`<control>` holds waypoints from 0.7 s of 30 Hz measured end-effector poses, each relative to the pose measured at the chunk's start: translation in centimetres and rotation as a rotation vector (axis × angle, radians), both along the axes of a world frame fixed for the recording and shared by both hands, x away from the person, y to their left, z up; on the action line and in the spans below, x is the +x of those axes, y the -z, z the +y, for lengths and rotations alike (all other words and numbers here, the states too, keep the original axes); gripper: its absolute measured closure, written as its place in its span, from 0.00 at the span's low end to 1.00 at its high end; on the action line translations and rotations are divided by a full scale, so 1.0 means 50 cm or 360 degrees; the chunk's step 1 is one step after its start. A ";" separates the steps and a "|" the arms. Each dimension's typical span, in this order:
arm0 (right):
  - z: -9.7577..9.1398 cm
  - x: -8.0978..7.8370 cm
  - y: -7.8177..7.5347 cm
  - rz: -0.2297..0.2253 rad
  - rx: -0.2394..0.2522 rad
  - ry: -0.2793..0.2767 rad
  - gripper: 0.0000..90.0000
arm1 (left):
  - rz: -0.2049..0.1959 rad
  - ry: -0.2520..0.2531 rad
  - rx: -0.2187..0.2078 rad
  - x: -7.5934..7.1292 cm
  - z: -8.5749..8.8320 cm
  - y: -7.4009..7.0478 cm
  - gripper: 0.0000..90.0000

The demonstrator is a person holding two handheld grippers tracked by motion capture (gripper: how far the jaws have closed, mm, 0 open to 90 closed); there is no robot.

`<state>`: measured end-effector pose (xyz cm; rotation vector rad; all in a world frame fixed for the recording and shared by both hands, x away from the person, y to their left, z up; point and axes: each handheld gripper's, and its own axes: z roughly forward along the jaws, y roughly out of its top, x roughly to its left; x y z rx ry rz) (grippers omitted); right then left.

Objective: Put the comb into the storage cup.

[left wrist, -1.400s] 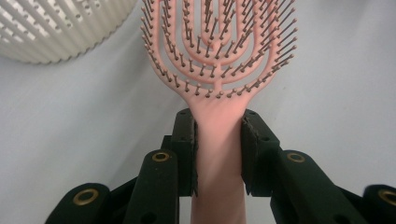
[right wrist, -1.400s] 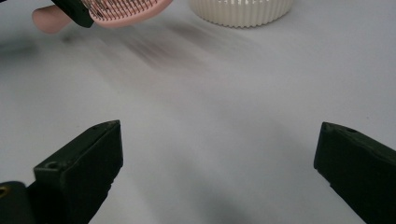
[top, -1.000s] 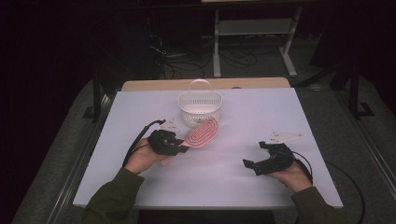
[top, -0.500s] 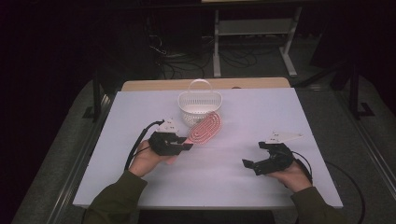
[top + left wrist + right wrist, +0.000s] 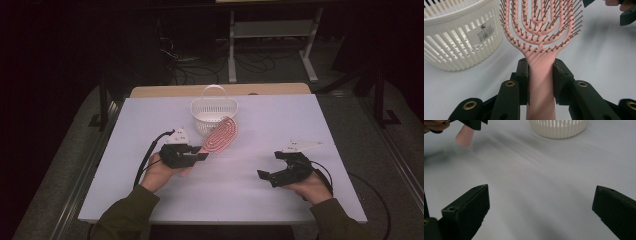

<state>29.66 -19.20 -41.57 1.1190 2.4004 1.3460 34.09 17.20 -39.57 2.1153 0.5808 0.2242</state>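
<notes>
The right hand-held gripper waits near the desk's front edge, jaws spread wide on nothing. Farther in, the left hand-held gripper clamps the handle of the pink hairbrush. Against a second ago the brush head has swung closer to the white basket (its tip now at the rim), so dropping it in looks near. Bare desk lies all round; only the basket handle could snag.
</notes>
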 end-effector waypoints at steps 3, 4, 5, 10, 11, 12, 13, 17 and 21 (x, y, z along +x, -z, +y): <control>0.006 0.003 -0.005 0.0010 -0.0006 0.0005 0.01 | 0.0002 -0.0011 -0.0023 0.002 0.005 -0.001 0.78; 0.008 0.003 -0.008 0.0014 -0.0006 0.0010 0.01 | 0.0006 -0.0019 -0.0033 0.002 0.006 0.000 0.78; 0.008 0.004 -0.009 0.0009 -0.0004 0.0009 0.01 | 0.0011 -0.0025 -0.0048 0.003 0.007 0.000 0.78; 0.009 0.008 -0.019 0.0006 0.0011 0.0002 0.01 | 0.0008 -0.0040 -0.0077 0.004 0.010 0.000 0.78; 0.009 0.009 -0.021 0.0008 0.0015 0.0001 0.01 | 0.0010 -0.0039 -0.0080 0.003 0.010 -0.001 0.78; 0.010 0.010 -0.024 0.0006 0.0018 -0.0004 0.01 | 0.0010 -0.0039 -0.0082 0.002 0.009 -0.002 0.78; 0.010 0.011 -0.028 0.0002 0.0019 -0.0001 0.01 | 0.0005 -0.0040 -0.0081 0.002 0.009 -0.002 0.78; 0.014 0.018 -0.040 -0.0009 0.0032 -0.0007 0.01 | 0.0000 -0.0038 -0.0075 0.000 0.009 0.000 0.78; 0.020 0.024 -0.043 -0.0004 0.0043 -0.0015 0.01 | 0.0001 -0.0041 -0.0078 -0.003 0.008 0.002 0.78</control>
